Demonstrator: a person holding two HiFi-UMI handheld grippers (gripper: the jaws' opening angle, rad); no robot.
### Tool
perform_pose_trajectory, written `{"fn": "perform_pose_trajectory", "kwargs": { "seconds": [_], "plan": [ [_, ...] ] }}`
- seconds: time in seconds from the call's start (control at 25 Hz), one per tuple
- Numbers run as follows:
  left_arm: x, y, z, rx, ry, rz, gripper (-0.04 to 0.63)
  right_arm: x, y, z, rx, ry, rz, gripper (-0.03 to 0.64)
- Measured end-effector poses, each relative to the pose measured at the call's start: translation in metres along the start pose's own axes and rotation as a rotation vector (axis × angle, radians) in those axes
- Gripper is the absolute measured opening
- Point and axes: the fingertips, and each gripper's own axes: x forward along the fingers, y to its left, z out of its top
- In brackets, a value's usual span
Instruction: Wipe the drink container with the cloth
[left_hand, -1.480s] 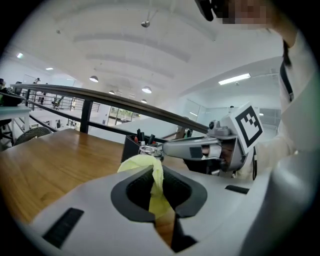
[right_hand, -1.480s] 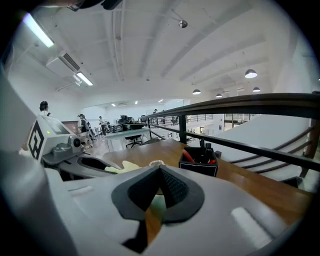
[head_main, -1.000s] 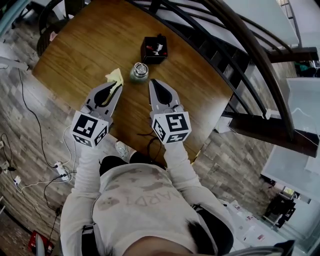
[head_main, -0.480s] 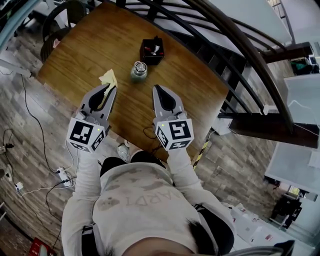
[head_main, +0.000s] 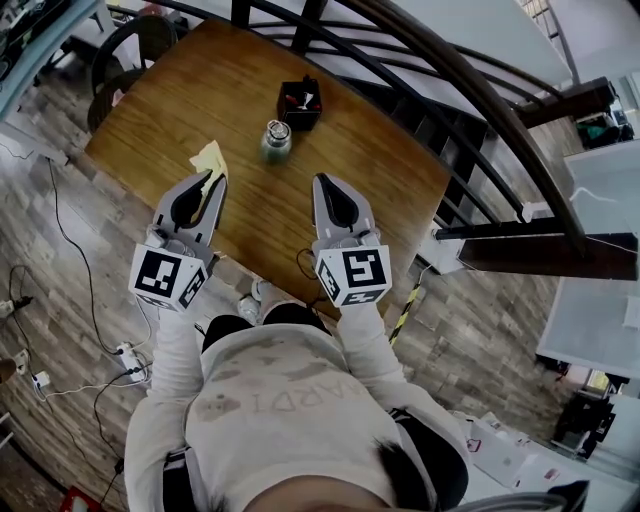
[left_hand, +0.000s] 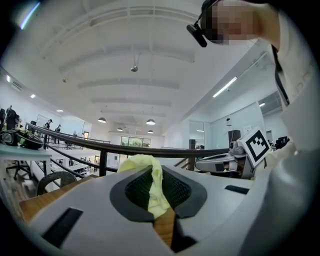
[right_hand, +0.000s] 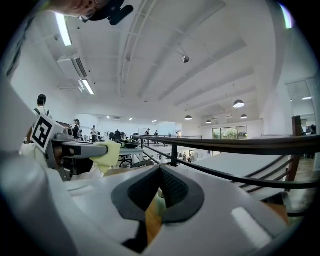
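The drink container (head_main: 276, 141), a small glass jar with a metal lid, stands upright on the wooden table (head_main: 200, 90). My left gripper (head_main: 216, 180) is shut on a pale yellow cloth (head_main: 209, 160), held to the jar's left and apart from it. In the left gripper view the cloth (left_hand: 149, 185) is pinched between the jaws and bulges out past the tips. My right gripper (head_main: 321, 181) is shut and empty, on the near right of the jar. Through its jaws a sliver of the jar (right_hand: 159, 201) shows in the right gripper view.
A black box (head_main: 302, 103) with small items stands just behind the jar. A dark curved railing (head_main: 470, 90) runs along the table's far and right sides. A chair (head_main: 140, 40) stands at the far left. Cables lie on the floor at the left.
Both grippers have drawn back from the jar toward the person. The cloth has moved left with the left gripper, away from the jar. The jar and box have not moved.
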Motion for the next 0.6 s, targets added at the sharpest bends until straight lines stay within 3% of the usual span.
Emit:
{"fn": "perform_pose_trajectory", "kwargs": {
  "seconds": [0.36,0.6],
  "plan": [
    [-0.031,-0.039,0.024,0.02,-0.061,0.013,0.026,-0.059,-0.003,0.019,-0.034,-0.052,-0.03,0.011],
    [-0.054,-0.034,0.036,0.027,-0.084,0.015,0.026,-0.07,0.016,0.035,-0.046,-0.09,-0.044,0.011]
  ]
}}
